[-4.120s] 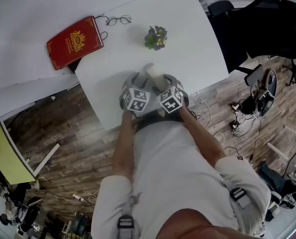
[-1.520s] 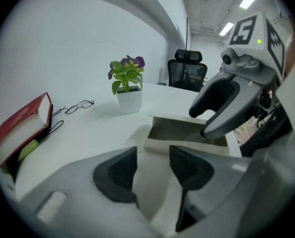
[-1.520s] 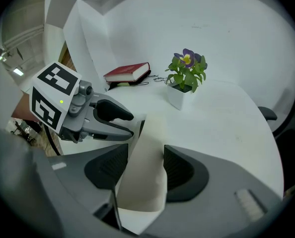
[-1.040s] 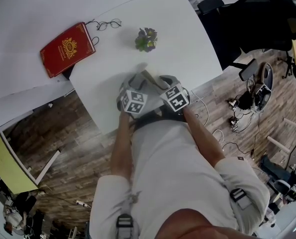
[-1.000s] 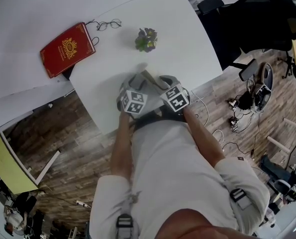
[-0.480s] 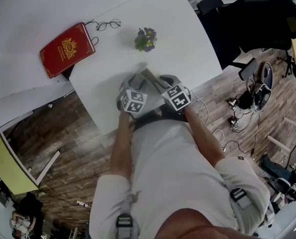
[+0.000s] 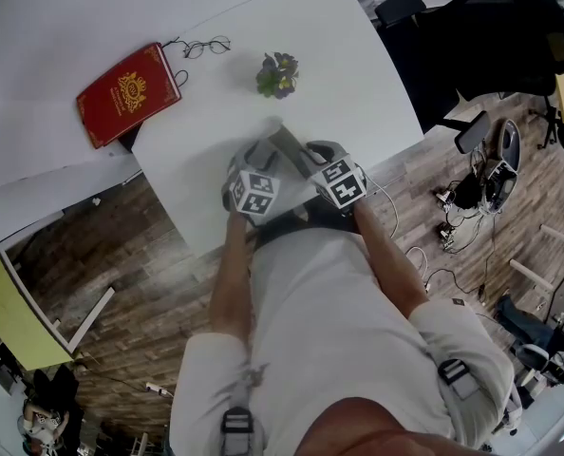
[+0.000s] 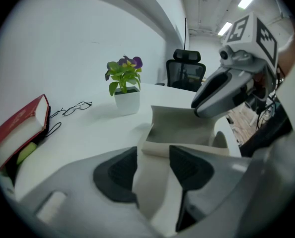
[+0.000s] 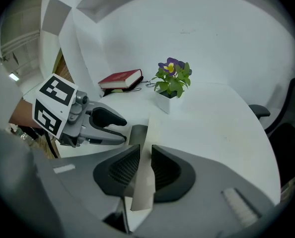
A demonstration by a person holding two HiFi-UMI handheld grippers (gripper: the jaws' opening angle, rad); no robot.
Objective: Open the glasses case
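Observation:
A beige-grey glasses case (image 7: 284, 142) lies near the front edge of the white table (image 7: 358, 65), its lid flap raised. My left gripper (image 7: 263, 155) is shut on the case's near end; in the left gripper view the case (image 8: 180, 125) runs out from between my left gripper's (image 8: 152, 153) dark pads. My right gripper (image 7: 306, 152) is on the right side of the case. Its jaws are closing on the thin lid flap (image 9: 143, 182), which stands edge-on between my right gripper's (image 9: 146, 152) pads and touches both.
A red book (image 7: 128, 93) and a pair of spectacles (image 7: 197, 46) lie at the table's far left. A small potted plant (image 7: 275, 74) stands just beyond the case. Black office chairs (image 7: 491, 36) stand to the right, over a wooden floor with cables.
My right gripper has edged slightly to the right beside the case. The left gripper and the case have stayed where they were.

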